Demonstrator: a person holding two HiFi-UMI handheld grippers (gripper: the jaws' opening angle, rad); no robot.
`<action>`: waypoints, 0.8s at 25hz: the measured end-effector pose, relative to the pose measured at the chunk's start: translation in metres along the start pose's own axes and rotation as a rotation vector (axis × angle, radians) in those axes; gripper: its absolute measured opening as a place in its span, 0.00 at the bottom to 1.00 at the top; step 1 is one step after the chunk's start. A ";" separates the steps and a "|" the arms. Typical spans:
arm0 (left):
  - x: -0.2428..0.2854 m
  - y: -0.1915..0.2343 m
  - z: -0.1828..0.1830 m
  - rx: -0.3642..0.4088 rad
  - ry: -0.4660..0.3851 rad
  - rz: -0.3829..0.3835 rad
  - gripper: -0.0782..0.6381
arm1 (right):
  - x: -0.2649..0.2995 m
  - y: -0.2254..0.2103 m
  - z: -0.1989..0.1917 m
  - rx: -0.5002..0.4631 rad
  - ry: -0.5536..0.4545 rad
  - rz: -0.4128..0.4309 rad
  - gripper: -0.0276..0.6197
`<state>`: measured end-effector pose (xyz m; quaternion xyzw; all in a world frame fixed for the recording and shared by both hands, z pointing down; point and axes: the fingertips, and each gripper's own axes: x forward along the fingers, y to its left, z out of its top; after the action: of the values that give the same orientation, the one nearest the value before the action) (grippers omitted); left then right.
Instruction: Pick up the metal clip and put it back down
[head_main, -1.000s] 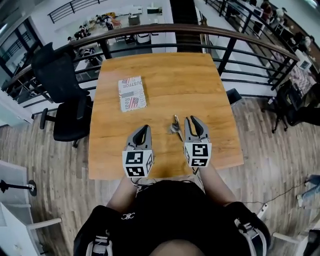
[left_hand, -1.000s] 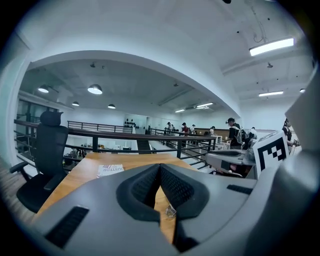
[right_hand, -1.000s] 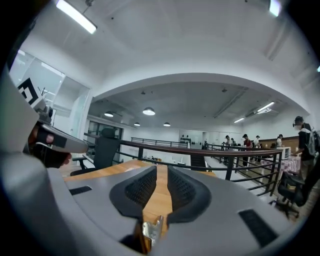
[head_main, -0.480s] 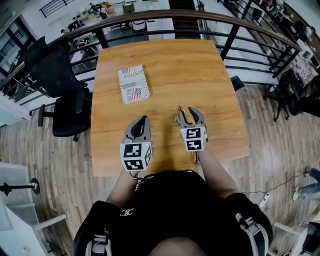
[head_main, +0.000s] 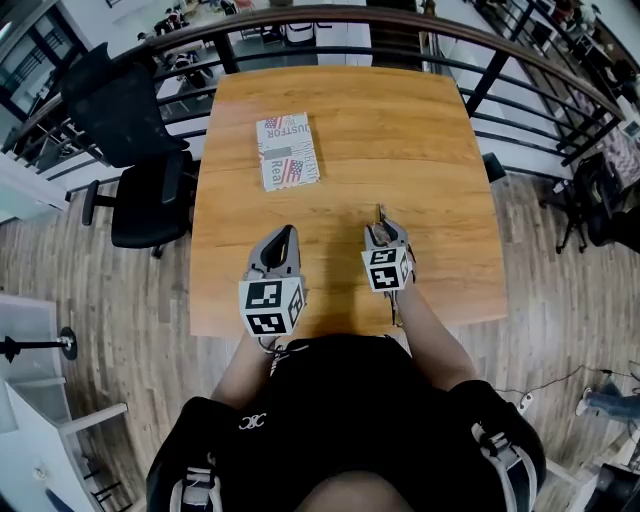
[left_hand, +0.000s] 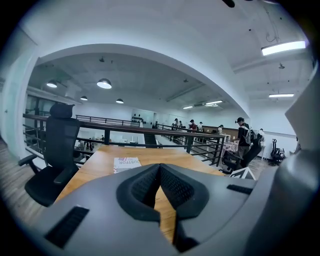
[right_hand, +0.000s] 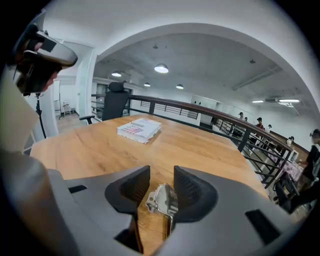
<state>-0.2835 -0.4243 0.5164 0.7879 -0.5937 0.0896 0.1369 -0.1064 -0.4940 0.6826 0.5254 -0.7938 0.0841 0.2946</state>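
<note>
Your right gripper (right_hand: 161, 173): jaws just opening, released, metal clip (right_hand: 162, 199) between them on table (right_hand: 200, 145). Left gripper (left_hand: 160, 167): clenched, empty.

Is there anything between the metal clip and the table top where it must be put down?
Nothing visible does. The metal clip is between the jaws of the right gripper, which have just been opening; the table under and around it is bare wood. The book lies well beyond it, to the left.
</note>
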 end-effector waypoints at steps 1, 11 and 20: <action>-0.001 0.003 -0.001 -0.001 0.001 0.004 0.13 | 0.004 0.002 -0.006 -0.002 0.018 0.001 0.30; -0.008 0.011 -0.003 -0.002 0.001 0.033 0.13 | 0.028 0.008 -0.056 -0.163 0.182 -0.048 0.30; -0.014 -0.001 -0.003 -0.006 -0.005 0.037 0.13 | 0.006 -0.019 -0.048 -0.207 0.132 -0.188 0.09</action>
<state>-0.2863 -0.4101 0.5153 0.7765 -0.6089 0.0884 0.1359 -0.0735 -0.4857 0.7214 0.5575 -0.7246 0.0084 0.4051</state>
